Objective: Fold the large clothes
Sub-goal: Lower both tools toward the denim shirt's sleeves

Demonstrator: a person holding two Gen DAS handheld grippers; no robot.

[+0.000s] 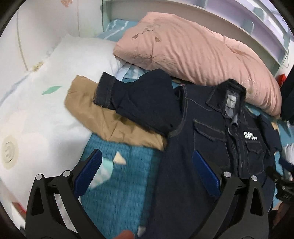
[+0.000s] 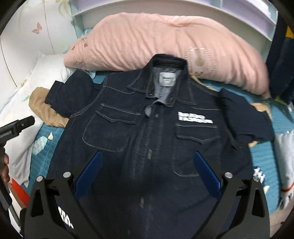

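A dark denim jacket lies face up on the teal bedspread, collar toward the pink pillow, with a white logo on the chest. Its left sleeve is bent and lies over a tan garment. Its right sleeve spreads out to the right. My left gripper is open and empty, above the jacket's left edge and the bedspread. My right gripper is open and empty, above the jacket's lower front. The jacket also shows in the left wrist view.
A pink pillow lies behind the collar. A white pillow lies at the left. A white headboard shelf runs along the back. The left gripper's body shows at the left edge of the right wrist view.
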